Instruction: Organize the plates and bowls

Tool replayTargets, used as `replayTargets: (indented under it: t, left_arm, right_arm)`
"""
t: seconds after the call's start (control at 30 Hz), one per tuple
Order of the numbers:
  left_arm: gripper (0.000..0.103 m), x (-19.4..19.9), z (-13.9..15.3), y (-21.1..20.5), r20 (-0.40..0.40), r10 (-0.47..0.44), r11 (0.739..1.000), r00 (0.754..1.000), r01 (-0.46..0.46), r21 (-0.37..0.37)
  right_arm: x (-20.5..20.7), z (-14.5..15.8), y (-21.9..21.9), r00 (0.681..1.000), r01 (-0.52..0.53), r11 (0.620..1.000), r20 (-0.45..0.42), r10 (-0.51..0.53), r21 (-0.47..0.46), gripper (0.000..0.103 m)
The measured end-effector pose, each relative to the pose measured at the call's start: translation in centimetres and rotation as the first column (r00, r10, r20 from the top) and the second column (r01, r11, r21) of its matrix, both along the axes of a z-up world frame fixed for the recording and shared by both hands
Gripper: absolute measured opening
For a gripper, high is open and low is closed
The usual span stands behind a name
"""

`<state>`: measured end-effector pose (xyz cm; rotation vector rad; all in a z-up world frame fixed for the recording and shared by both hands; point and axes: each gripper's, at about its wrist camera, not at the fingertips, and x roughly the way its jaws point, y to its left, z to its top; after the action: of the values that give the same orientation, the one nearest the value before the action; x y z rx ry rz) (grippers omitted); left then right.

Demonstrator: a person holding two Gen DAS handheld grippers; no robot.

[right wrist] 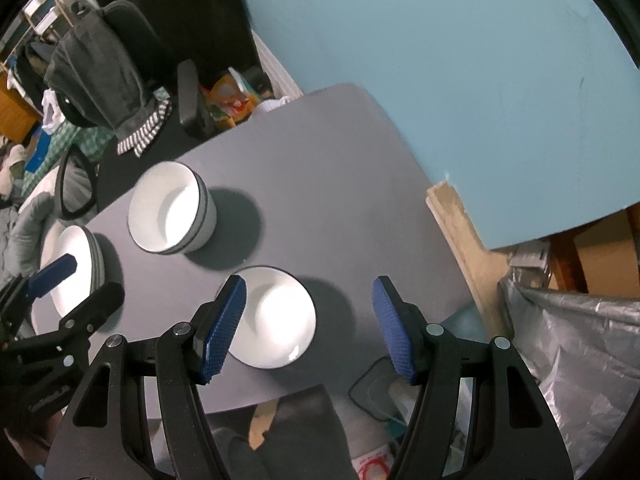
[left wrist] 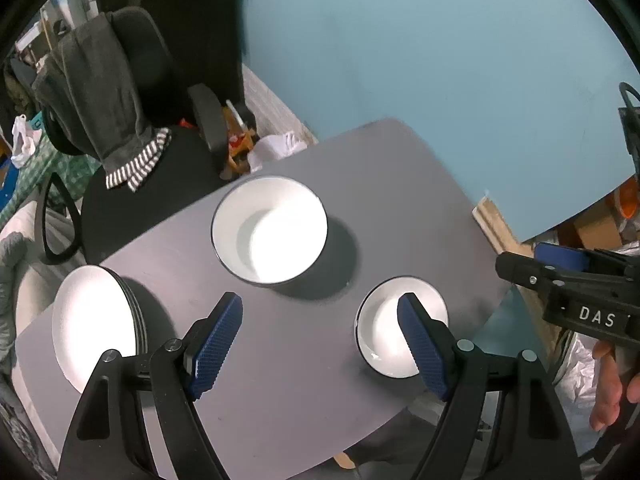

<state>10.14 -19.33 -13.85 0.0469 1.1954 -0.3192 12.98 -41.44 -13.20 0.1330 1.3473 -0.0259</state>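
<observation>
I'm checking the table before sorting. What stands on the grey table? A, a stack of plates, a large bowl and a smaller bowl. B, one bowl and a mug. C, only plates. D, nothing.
A: the stack of plates, large bowl and smaller bowl sit apart on the grey table.

Black hand-held gripper [left wrist: 320, 312] frames, blue textured pads [left wrist: 218, 344], silver screws

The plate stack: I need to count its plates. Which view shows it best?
The left wrist view: the plate stack is larger there, its dark rims layered along the right edge. In the right wrist view the stack is smaller and partly behind the left tool.
</observation>
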Motion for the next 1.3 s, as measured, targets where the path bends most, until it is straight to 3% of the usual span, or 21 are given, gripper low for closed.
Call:
replayTargets:
  t: [0.67,1.3]
  left_arm:
    - [0.081,0.6,-7.9,-2.2,-0.12,-0.026,1.0,0.992,0.026,-0.009]
    - [0.077,0.9,-13.0,-4.8,-0.189,-0.05,0.998,0.981,0.058,0.034]
  right_arm:
    - [-1.8,-10.2,-1.9,0.991,0.003,0.997,-0.13,0.006,0.072,0.064]
    - [-2.0,-14.5,-1.5,0.99,0.002,0.993,-0.14,0.015,0.117,0.064]
